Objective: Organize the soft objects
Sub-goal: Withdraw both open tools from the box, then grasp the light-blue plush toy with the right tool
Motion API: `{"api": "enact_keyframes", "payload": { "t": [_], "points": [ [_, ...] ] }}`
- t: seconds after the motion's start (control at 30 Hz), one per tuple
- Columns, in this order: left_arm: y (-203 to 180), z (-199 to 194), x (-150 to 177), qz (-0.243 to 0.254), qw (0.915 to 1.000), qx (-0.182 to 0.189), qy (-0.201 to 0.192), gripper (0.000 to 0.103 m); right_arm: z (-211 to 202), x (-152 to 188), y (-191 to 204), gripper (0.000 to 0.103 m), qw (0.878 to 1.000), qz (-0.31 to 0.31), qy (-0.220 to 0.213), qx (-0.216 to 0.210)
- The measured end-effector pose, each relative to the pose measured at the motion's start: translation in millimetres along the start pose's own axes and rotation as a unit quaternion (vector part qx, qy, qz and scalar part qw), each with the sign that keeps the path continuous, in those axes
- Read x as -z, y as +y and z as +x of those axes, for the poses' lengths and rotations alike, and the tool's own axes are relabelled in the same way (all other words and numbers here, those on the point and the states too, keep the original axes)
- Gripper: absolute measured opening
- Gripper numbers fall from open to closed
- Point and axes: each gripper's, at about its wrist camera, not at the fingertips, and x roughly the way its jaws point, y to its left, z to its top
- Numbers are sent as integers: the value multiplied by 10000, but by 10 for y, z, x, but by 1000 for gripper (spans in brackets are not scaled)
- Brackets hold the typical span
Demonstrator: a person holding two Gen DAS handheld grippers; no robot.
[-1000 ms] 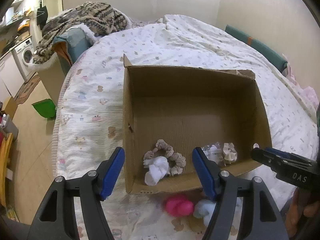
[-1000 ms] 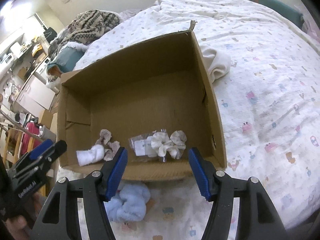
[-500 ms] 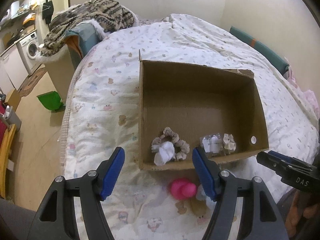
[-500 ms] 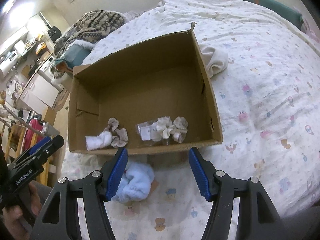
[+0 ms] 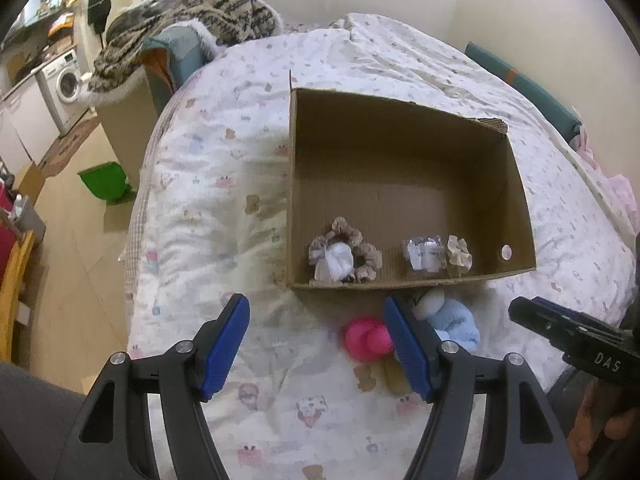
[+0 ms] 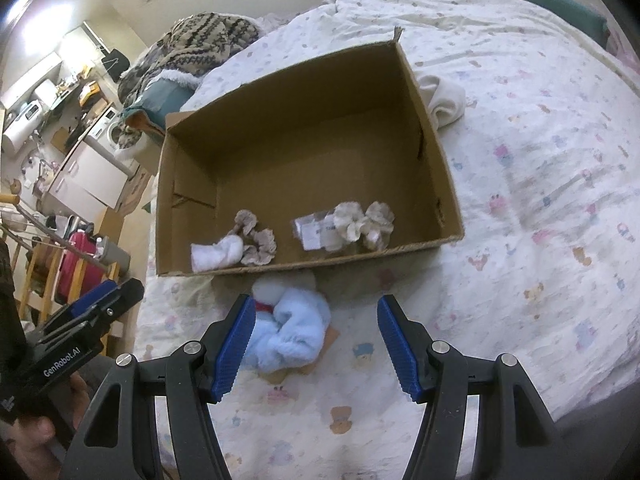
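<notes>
Claws: your left claw (image 5: 316, 344) and right claw (image 6: 316, 344) both gape, empty | Target: light blue plush toy (image 6: 288, 328) on bed, just outside cardboard box (image 6: 448, 200) | Handling: light, squashy; pinch its bulky middle.

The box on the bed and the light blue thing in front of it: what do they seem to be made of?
The box looks like plain brown corrugated cardboard: matte walls, a torn ragged corner. The light blue thing seems to be fluffy plush or terry fabric: a fuzzy, bunched surface, probably a soft toy or rolled cloth.
</notes>
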Motion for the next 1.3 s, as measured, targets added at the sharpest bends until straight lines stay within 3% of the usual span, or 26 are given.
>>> {"api": "enact_keyframes", "payload": {
  "t": [0.4, 0.53, 0.7, 0.8, 0.97, 1.03, 1.23, 1.27, 1.3],
  "points": [
    [86, 110, -12, -295, 9993, -214, 45, 67, 238, 5, -2, 67, 9987, 261, 323, -285],
    [153, 142, -23, -457, 9986, -229, 105, 67, 164, -59, -91, 67, 9983, 505, -7, -297],
    [238, 169, -36, -702, 9971, -223, 177, 67, 436, -52, -115, 67, 9952, 695, 525, -443],
    [255, 217, -31, -795, 9962, -193, 295, 67, 613, -22, 51, 67, 9954, 346, 803, -389],
    [228, 219, -15, -687, 9970, -229, 285, 67, 778, 32, 366, 71, 9965, -335, 762, -24],
    [227, 234, -5, -657, 9971, -262, 299, 67, 876, 58, 472, 75, 9945, -595, 849, 125],
    [210, 283, 6, -635, 9969, -271, 381, 67, 1107, 157, 554, 75, 9862, -1061, 1166, 498],
    [199, 289, 5, -604, 9970, -281, 384, 67, 1103, 168, 549, 65, 9860, -1091, 1151, 508],
    [188, 293, 4, -577, 9972, -289, 386, 67, 1088, 172, 546, 44, 9860, -1113, 1144, 472]
  ]
}}
